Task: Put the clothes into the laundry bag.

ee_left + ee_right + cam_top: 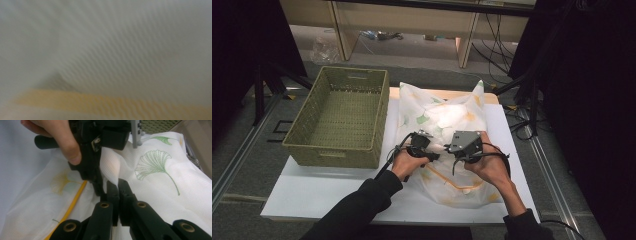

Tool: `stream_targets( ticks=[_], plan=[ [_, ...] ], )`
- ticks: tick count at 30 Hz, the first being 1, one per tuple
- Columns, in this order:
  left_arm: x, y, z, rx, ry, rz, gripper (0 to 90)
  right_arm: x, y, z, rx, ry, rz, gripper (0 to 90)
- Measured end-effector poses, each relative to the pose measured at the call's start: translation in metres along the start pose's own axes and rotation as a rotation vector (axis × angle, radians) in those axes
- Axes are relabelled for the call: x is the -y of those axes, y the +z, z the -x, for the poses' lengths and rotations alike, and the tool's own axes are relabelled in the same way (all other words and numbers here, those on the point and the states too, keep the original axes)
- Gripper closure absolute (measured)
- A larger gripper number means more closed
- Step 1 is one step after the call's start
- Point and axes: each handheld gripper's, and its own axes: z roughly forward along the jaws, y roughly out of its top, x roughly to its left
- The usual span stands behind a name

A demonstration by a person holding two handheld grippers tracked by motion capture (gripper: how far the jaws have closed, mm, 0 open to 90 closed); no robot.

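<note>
A white cloth (447, 116) printed with green and yellow ginkgo leaves lies bunched on the table, with a yellow band (75, 200) along one edge. My right gripper (117, 187) is shut on a raised fold of it, and in the high view it (448, 147) sits under the grey plate. My left gripper (424, 136) is just to its left. In the right gripper view, my left gripper (99, 190) sits at the other end of the same fold, and the cloth rises into its jaws. Blurred cloth (125, 62) lies very close in the left gripper view.
A woven green basket (332, 152) stands empty on the left of the white table (327, 192), close beside the cloth. Its rim (160, 123) shows behind the cloth. Dark drapes, cables and shelf legs surround the table.
</note>
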Motion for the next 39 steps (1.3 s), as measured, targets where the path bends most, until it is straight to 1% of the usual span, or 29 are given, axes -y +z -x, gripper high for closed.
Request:
stream_targets(
  ticks=[1, 3, 4, 5, 6, 7, 8, 9, 12, 13, 14, 15, 17, 18, 19, 20, 22, 23, 24, 26, 29, 30, 32, 33, 34, 35, 36, 38, 39],
  plan=[
    [-0.001, 0.001, -0.001, -0.021, 0.007, 0.015, 81.0, 0.000, 0.000, 0.001, 0.003, -0.011, -0.004, 90.0],
    [-0.005, 0.002, -0.002, -0.049, 0.032, 0.016, 82.6, 0.000, 0.001, 0.000, 0.000, -0.008, 0.000, 90.0],
    [-0.008, 0.003, -0.002, -0.060, 0.027, 0.038, 83.0, 0.000, 0.000, 0.000, 0.001, -0.010, -0.007, 90.0],
    [-0.011, 0.003, -0.002, -0.055, 0.016, 0.053, 83.6, -0.001, 0.000, -0.001, 0.005, -0.004, -0.004, 90.0],
    [-0.015, 0.003, -0.002, -0.064, 0.013, 0.071, 83.8, -0.001, 0.000, 0.000, 0.006, -0.005, -0.003, 90.0],
    [-0.020, 0.003, -0.002, -0.082, 0.032, 0.080, 84.0, -0.001, 0.000, -0.001, 0.005, 0.012, 0.003, 90.0],
    [-0.024, 0.003, -0.003, -0.102, 0.060, 0.076, 84.0, 0.000, -0.002, -0.002, 0.018, 0.045, -0.019, 90.0],
    [-0.027, 0.005, -0.005, -0.125, 0.071, 0.083, 84.0, 0.001, -0.003, -0.001, 0.019, 0.047, -0.019, 90.0],
    [-0.030, 0.016, -0.011, -0.171, 0.077, 0.079, 83.7, 0.002, -0.003, -0.001, 0.024, 0.053, -0.024, 90.0],
    [-0.029, 0.019, -0.012, -0.157, 0.052, 0.081, 83.3, 0.002, -0.001, -0.002, 0.025, 0.054, -0.028, 90.0],
    [-0.028, 0.021, -0.012, -0.144, 0.032, 0.069, 82.5, 0.003, 0.000, -0.002, 0.019, 0.054, -0.031, 90.0],
    [-0.026, 0.020, -0.012, -0.138, 0.037, 0.061, 81.5, 0.004, 0.002, -0.002, 0.018, 0.050, -0.038, 90.0],
    [-0.024, 0.018, -0.011, -0.129, 0.035, 0.059, 78.3, 0.007, 0.004, -0.002, 0.006, 0.064, -0.037, 90.0],
    [-0.022, 0.014, -0.011, -0.121, 0.030, 0.068, 76.5, 0.007, 0.003, -0.003, 0.003, 0.080, -0.043, 90.0],
    [-0.021, 0.010, -0.011, -0.104, 0.033, 0.059, 73.9, 0.008, 0.004, -0.002, 0.004, 0.069, -0.028, 90.0],
    [-0.020, 0.005, -0.010, -0.099, 0.030, 0.059, 71.7, 0.008, 0.003, -0.001, 0.007, 0.074, -0.031, 90.0],
    [-0.014, -0.006, -0.009, -0.079, 0.057, 0.047, 68.1, 0.009, 0.002, 0.000, 0.004, 0.078, -0.033, 90.0],
    [-0.012, -0.009, -0.008, -0.070, 0.056, 0.034, 66.4, 0.009, 0.002, -0.001, 0.004, 0.084, -0.030, 90.0],
    [-0.010, -0.011, -0.007, -0.060, 0.055, 0.027, 64.9, 0.010, 0.002, 0.001, 0.010, 0.074, -0.036, 90.0],
    [-0.002, -0.019, -0.003, -0.038, 0.074, 0.001, 61.2, 0.009, 0.002, 0.000, 0.003, 0.084, -0.033, 90.0],
    [0.005, -0.022, 0.001, -0.014, 0.085, -0.005, 52.5, 0.008, 0.004, -0.001, 0.001, 0.081, -0.031, 90.0],
    [0.007, -0.022, 0.003, 0.002, 0.075, -0.010, 49.5, 0.008, 0.004, -0.001, 0.003, 0.074, -0.035, 90.0],
    [0.010, -0.020, 0.008, 0.062, 0.069, -0.040, 42.4, 0.009, 0.005, 0.000, 0.008, 0.065, -0.035, 90.0],
    [0.011, -0.018, 0.011, 0.073, 0.052, -0.034, 39.0, 0.009, 0.004, -0.001, 0.011, 0.075, -0.040, 90.0],
    [0.012, -0.015, 0.014, 0.081, 0.053, -0.041, 38.0, 0.009, 0.005, -0.001, 0.006, 0.074, -0.034, 90.0],
    [0.012, -0.012, 0.016, 0.069, 0.064, -0.042, 38.4, 0.009, 0.005, 0.000, -0.001, 0.079, -0.041, 90.0],
    [0.011, -0.011, 0.014, 0.066, 0.114, -0.083, 37.7, 0.010, 0.005, 0.000, -0.006, 0.082, -0.041, 90.0],
    [0.009, -0.004, 0.013, 0.047, 0.134, -0.079, 39.2, 0.011, 0.005, 0.000, -0.001, 0.077, -0.042, 90.0],
    [0.007, -0.001, 0.011, 0.028, 0.148, -0.077, 42.6, 0.011, 0.005, -0.001, -0.003, 0.079, -0.043, 90.0]
  ],
)
